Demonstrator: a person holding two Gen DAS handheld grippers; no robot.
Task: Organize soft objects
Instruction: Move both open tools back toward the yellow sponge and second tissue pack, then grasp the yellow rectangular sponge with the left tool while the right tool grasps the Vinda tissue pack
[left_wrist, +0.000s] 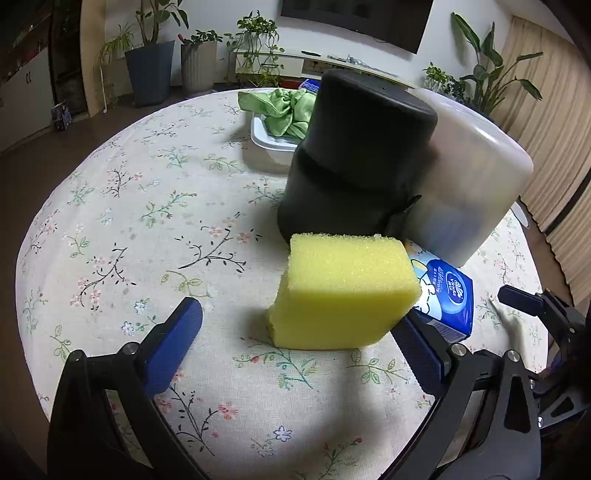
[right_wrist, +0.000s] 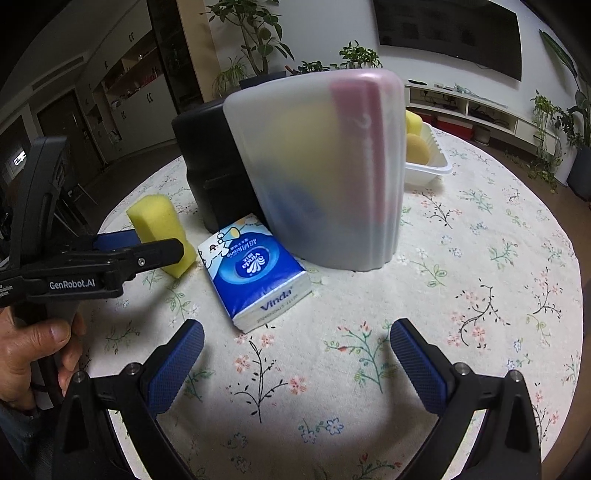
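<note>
A yellow sponge block (left_wrist: 343, 291) stands on the floral tablecloth between the fingers of my left gripper (left_wrist: 299, 325), which is open; the sponge leans near the right finger (left_wrist: 421, 350). It also shows in the right wrist view (right_wrist: 162, 232), with the left gripper (right_wrist: 122, 251) beside it. A blue Vinda tissue pack (right_wrist: 255, 273) lies flat next to the sponge; it shows in the left wrist view (left_wrist: 447, 295) too. My right gripper (right_wrist: 295, 354) is open and empty, just short of the tissue pack.
A black cylindrical container (left_wrist: 354, 162) and a frosted plastic bin (right_wrist: 321, 166) stand mid-table. A white tray (left_wrist: 266, 144) holds a green cloth (left_wrist: 284, 110). Another white tray (right_wrist: 432, 166) holds yellow sponges (right_wrist: 415, 147). Potted plants line the wall.
</note>
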